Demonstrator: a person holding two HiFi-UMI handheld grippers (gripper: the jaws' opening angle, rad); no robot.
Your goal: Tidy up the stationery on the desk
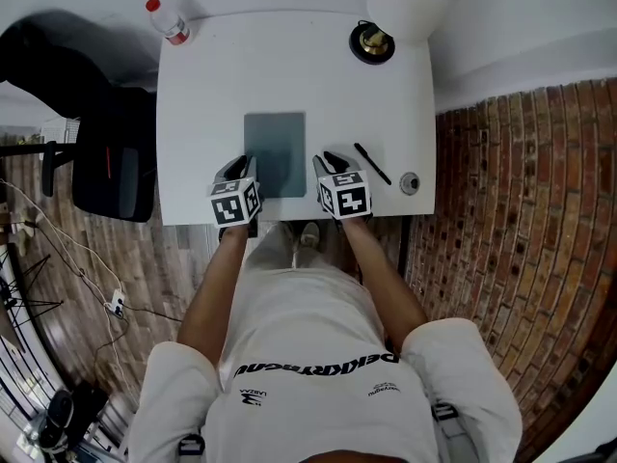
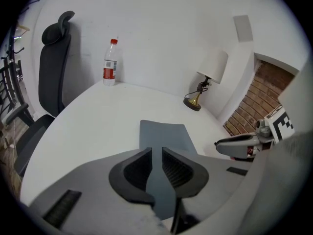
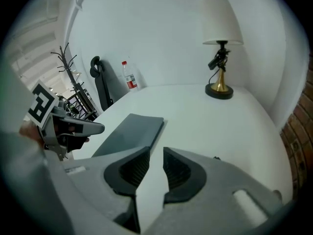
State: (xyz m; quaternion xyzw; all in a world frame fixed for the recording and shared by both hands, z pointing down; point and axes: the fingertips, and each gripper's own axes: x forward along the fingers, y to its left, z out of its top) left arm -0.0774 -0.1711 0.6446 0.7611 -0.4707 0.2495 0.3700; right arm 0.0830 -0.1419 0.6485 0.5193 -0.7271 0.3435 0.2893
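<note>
A grey notebook point(image 1: 275, 152) lies flat in the middle of the white desk point(image 1: 202, 85). To its right lie a black pen point(image 1: 371, 163) and a small round grey item point(image 1: 410, 182). My left gripper point(image 1: 243, 164) hovers at the notebook's near left edge. Its jaws stand a little apart, and the notebook point(image 2: 164, 133) shows through the gap in the left gripper view point(image 2: 156, 155). My right gripper point(image 1: 328, 160) hovers at the notebook's near right edge, with only bare desk showing between its parted jaws point(image 3: 156, 163). Neither gripper holds anything.
A table lamp point(image 1: 372, 41) stands at the desk's far right, and a plastic bottle with a red cap point(image 1: 169, 22) at the far left corner. A black office chair point(image 1: 111, 152) is left of the desk. A brick floor point(image 1: 521, 210) lies to the right.
</note>
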